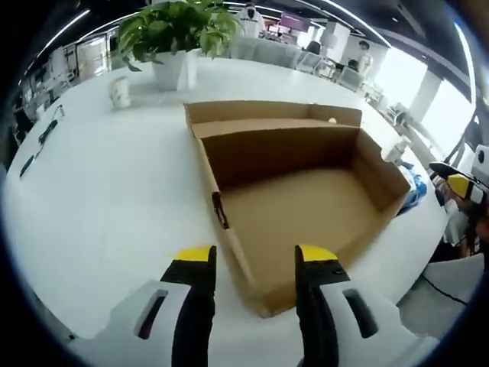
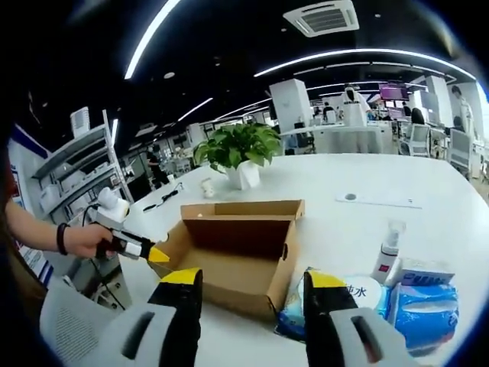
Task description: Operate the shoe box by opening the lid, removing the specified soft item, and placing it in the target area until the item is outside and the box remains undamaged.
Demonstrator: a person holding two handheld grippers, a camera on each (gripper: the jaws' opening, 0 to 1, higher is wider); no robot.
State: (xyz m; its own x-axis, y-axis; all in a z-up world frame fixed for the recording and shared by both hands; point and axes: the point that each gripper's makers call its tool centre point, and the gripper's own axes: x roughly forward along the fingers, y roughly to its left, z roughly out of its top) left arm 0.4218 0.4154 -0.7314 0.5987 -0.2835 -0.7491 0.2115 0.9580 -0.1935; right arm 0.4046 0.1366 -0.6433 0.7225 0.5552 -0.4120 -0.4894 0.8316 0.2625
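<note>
Reading the shoe box (image 1: pixel 298 206) as open and apparently bare inside, lid flap folded back toward the plant (image 1: pixel 179 34); my left gripper (image 1: pixel 256 260) hangs spread and unloaded astride its near corner. A soft blue pack (image 2: pixel 359 298) lies just beside the box, directly ahead of my right gripper (image 2: pixel 252 287), also spread with nothing held, so the right is nearer.

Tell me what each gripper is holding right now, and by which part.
Nothing is held. The left gripper stands open astride a wall of the open brown cardboard shoe box without closing on it. The right gripper is open and empty.
</note>
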